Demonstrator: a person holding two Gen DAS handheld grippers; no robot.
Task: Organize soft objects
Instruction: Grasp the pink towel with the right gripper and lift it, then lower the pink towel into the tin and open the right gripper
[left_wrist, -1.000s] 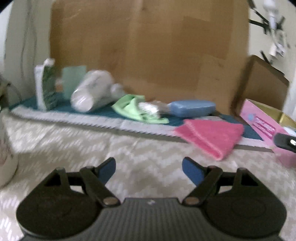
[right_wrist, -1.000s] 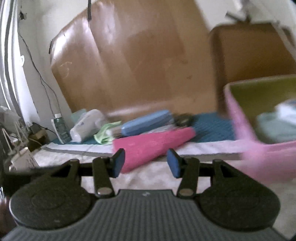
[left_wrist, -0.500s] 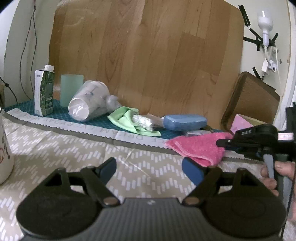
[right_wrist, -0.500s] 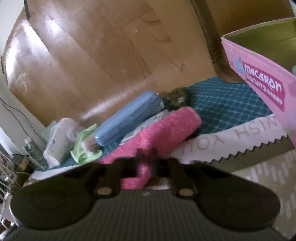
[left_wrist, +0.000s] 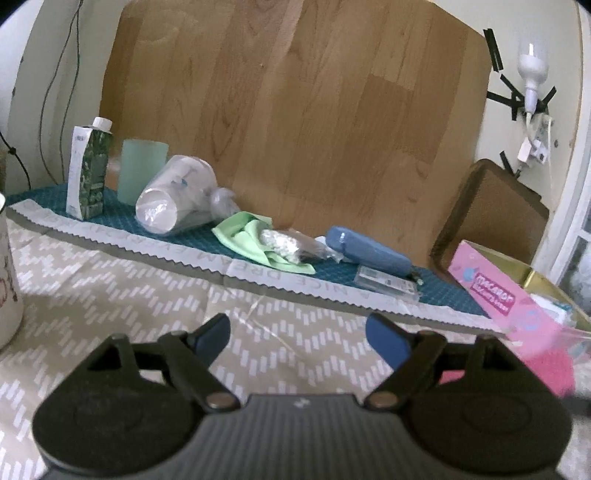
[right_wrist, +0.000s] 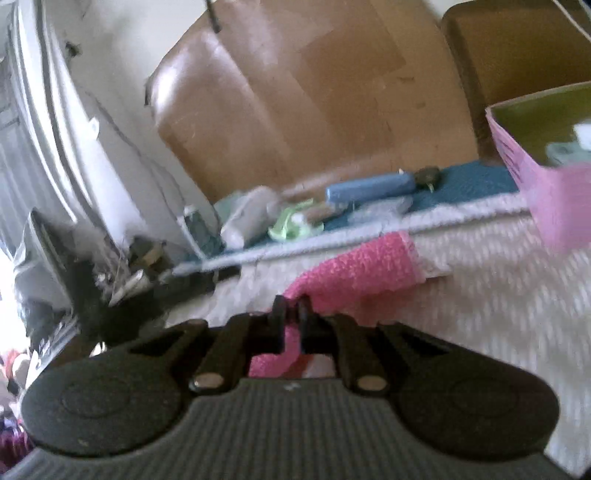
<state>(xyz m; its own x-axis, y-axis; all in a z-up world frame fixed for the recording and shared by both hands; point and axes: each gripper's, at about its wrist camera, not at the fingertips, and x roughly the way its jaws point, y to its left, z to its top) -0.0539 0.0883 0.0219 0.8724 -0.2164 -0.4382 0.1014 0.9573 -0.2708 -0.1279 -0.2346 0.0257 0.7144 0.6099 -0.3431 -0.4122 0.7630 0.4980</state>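
My right gripper (right_wrist: 291, 306) pinches an edge of the pink cloth (right_wrist: 362, 266), and its jaws are opening slightly with the cloth still between the pads. The cloth hangs over the patterned tablecloth, in front of the pink box (right_wrist: 546, 199). In the left wrist view the pink cloth (left_wrist: 554, 365) blurs at the far right below the pink box (left_wrist: 495, 295). A green cloth (left_wrist: 251, 240) lies crumpled on the teal mat (left_wrist: 436, 277). My left gripper (left_wrist: 297, 332) hovers over the tablecloth, jaws wide and still opening, nothing between them.
On the teal mat stand a green carton (left_wrist: 88, 173), a pale green cup (left_wrist: 142, 170), a wrapped stack of cups (left_wrist: 173, 199) on its side and a blue case (left_wrist: 369, 251). A wooden board (left_wrist: 295, 110) leans behind. A white mug (left_wrist: 7, 288) sits far left.
My right gripper closed on the pink cloth and pulled it off the teal mat toward the pink box. The left gripper has hardly moved.
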